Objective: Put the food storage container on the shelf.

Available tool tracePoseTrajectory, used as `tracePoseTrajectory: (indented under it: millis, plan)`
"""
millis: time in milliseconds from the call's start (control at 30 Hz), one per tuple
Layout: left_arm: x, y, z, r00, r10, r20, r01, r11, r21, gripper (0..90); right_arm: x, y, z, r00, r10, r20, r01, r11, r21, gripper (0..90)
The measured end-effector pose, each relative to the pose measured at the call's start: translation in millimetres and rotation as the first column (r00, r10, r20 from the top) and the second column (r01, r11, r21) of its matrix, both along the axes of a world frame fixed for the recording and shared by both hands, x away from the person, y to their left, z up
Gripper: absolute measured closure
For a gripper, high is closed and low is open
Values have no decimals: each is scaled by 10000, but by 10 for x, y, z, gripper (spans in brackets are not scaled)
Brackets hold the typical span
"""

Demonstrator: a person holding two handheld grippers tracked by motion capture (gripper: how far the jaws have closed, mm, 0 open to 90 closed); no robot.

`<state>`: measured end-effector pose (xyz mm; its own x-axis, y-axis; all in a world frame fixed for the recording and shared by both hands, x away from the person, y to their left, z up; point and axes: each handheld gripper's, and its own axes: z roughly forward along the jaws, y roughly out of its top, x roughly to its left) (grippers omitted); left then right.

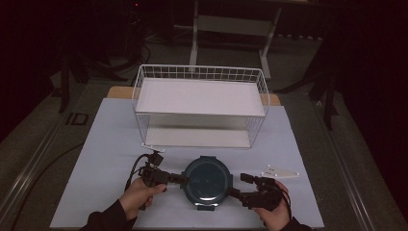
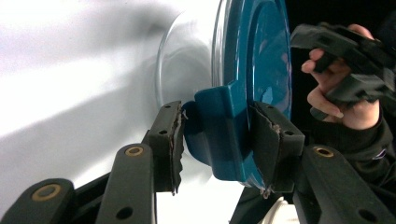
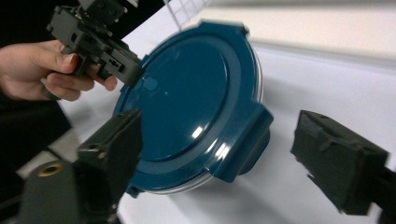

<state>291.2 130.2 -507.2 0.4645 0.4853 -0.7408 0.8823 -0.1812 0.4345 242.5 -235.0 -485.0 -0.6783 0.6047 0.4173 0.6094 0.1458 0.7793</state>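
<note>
Dark room w/ a pale worktop (image 1: 110, 144) is seen from the high view; one white wire basket (image 1: 199, 103) stands at the back, holding a white shelf board. One round container (image 1: 208, 181) sits near the front edge, between the two hands: teal lid, clear body, four clip tabs around the rim. Left tongs (image 1: 182, 178) are laid against its left tab, right tongs (image 1: 236, 185) just off its right side. One white flat plate piece (image 1: 280, 172) lies right of the container.

Left gripper view: the container's teal side tab (image 2: 222, 130) is clamped between both pads of the left tongs (image 2: 218, 140), jaws part closed on it. Clear wall is seen under the lid. Right hand (image 2: 341, 100) is seen beyond.

Right gripper view: lid (image 3: 191, 102) is glossy teal w/ a raised ring & clear rim below. Right tongs (image 3: 219, 158) are spread wide, nothing gripped; one tab (image 3: 250, 149) sits between the jaws, untouched. Left hand (image 3: 35, 70) is seen at far side.
</note>
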Motion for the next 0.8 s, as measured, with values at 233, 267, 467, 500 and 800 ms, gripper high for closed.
tracePoseTrajectory:
  millis: [233,267,467,500,800]
  plan:
    - [-81,9,21,9990,-148,411,147,9999,43,570,166,-46,-166,9796,335,-1983,-197,9972,715,286]
    - [-81,9,21,9990,-148,411,147,9999,43,572,166,-46,-166,9796,335,-1983,-197,9972,715,286]
    - [-136,3,42,9974,-256,669,253,9997,57,581,224,-23,-240,9449,990,-3120,-586,9889,1365,468]
    - [-141,3,44,9973,-264,689,260,9996,66,581,226,-17,-246,9406,1142,-3197,-688,9863,1498,478]
    - [-182,5,47,9957,-302,871,296,9995,78,584,236,-57,-274,9214,1344,-3647,-630,9776,2010,515]
